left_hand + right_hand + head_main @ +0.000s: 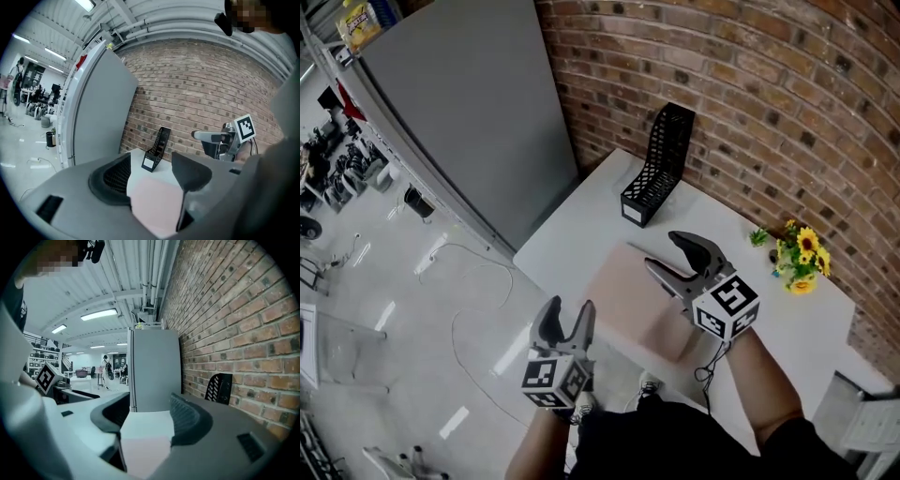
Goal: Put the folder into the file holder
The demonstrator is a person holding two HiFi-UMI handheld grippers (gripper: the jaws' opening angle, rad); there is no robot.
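A pink folder [633, 302] lies flat on the white table [581, 230], near its front edge. The black mesh file holder [661, 167] stands upright at the back of the table by the brick wall, with nothing in it that I can see. My right gripper [664, 251] hovers over the folder's far right part, jaws open and nothing between them. Open and empty too, my left gripper [569, 309] hangs at the folder's near left corner, over the table's edge. The left gripper view has the folder [157, 201] below the jaws and the file holder [157, 149] beyond it.
A small bunch of yellow flowers [799, 251] stands at the right by the brick wall [750, 84]. A tall grey cabinet [469, 112] stands left of the table. Below the table edge, a thin cable [478, 281] lies on the light floor.
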